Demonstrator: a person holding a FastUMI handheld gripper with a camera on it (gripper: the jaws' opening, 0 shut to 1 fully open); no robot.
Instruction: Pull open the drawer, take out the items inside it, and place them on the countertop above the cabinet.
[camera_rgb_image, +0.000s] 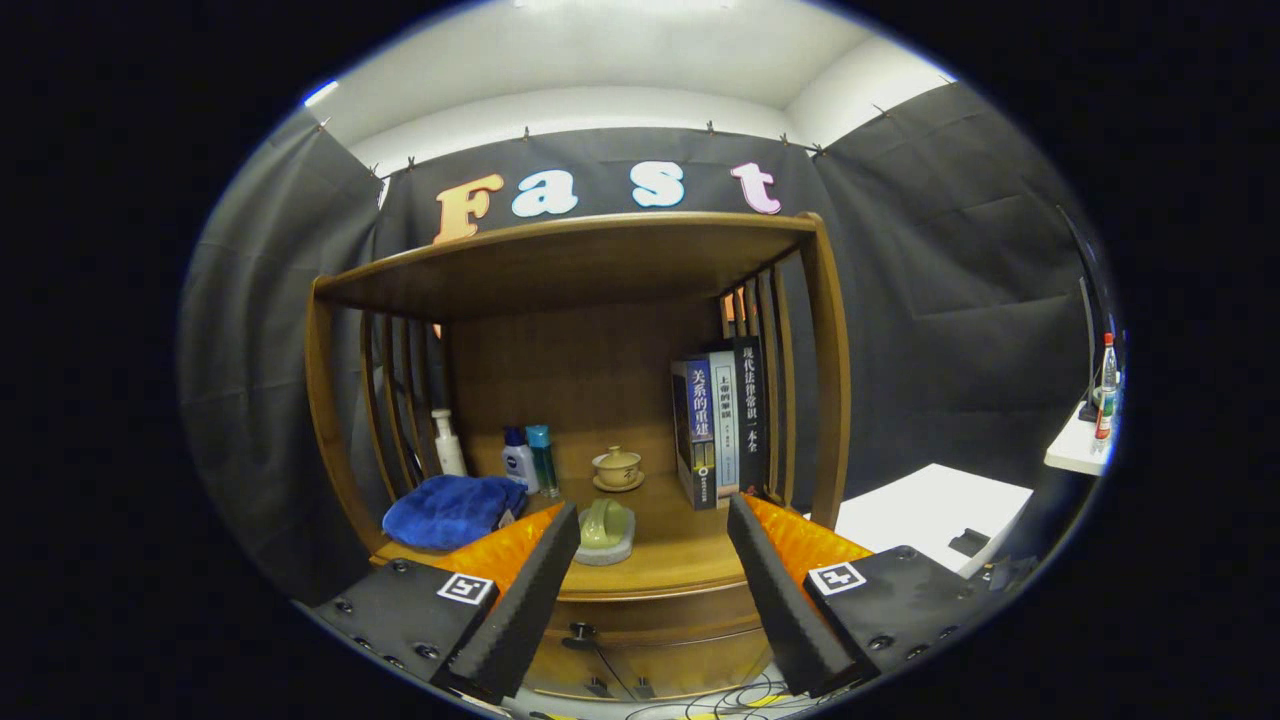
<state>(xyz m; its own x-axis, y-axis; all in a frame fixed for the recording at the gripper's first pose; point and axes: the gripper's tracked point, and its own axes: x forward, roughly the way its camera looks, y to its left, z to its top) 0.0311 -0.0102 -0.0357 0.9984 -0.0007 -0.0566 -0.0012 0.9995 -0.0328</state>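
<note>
The wooden cabinet's bench carries a folded blue towel, a white pump bottle, two small bottles, a lidded ceramic cup, a green mug on a grey coaster and upright books.

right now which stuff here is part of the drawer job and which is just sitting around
Job:
- drawer, shut, knob between the fingers
- countertop above it
- tool, open, holding nothing

Lying about:
- blue cloth
- green cup
- lidded tea bowl
- bottles
- books
</note>
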